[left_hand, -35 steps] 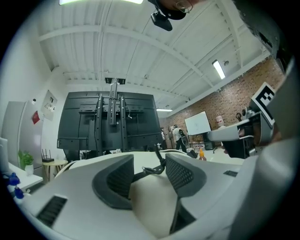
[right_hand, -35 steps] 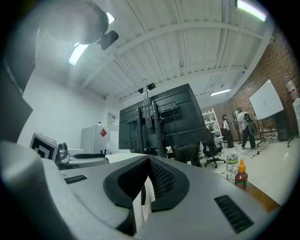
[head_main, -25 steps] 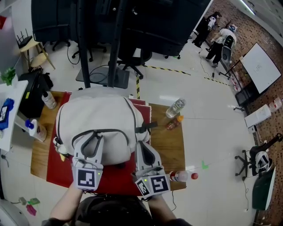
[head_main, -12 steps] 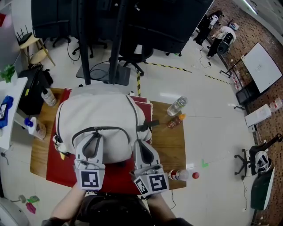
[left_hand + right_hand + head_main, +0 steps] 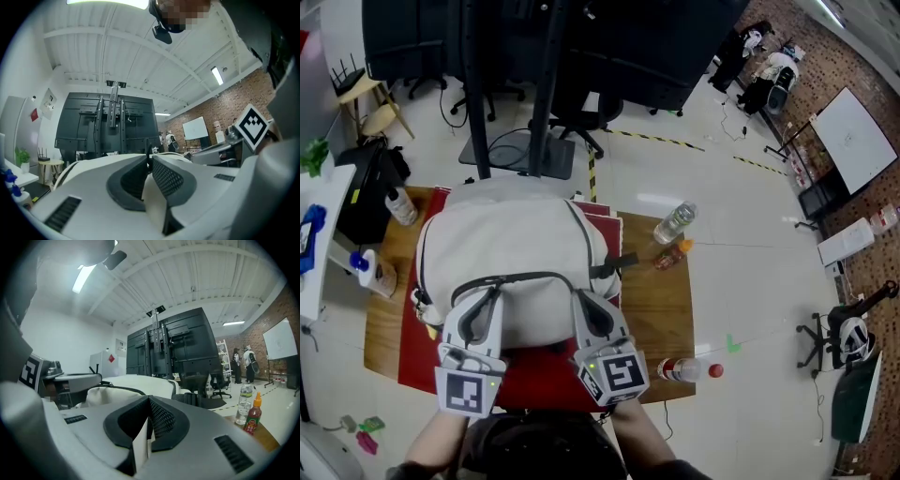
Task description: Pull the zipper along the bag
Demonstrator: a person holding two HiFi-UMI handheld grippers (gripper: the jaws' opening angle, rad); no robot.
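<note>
A cream backpack [image 5: 516,244] lies on a red mat [image 5: 420,349]. A dark zipper line [image 5: 534,277] arcs across its near part. My left gripper [image 5: 492,292] has its tips at the left end of that arc. Its jaws are closing, and in the left gripper view [image 5: 150,159] the pads meet on a thin dark zipper pull [image 5: 148,151]. My right gripper [image 5: 581,298] rests at the arc's right end with its jaws pressed together [image 5: 149,400]. A pale sliver shows low in its slit; I cannot tell if that is fabric. The bag [image 5: 140,382] rises just beyond.
The mat lies on a wooden table [image 5: 661,309]. On the right stand a clear bottle [image 5: 673,225] and a sauce bottle [image 5: 669,257], with a red-capped bottle [image 5: 684,372] at the front edge. Two bottles [image 5: 401,208] [image 5: 373,272] stand left. A black stand [image 5: 539,94] rises behind.
The left jaws have narrowed from a wide gap to nearly together, and that gripper has drawn back toward me and to the left. The right gripper has shifted a little left.
</note>
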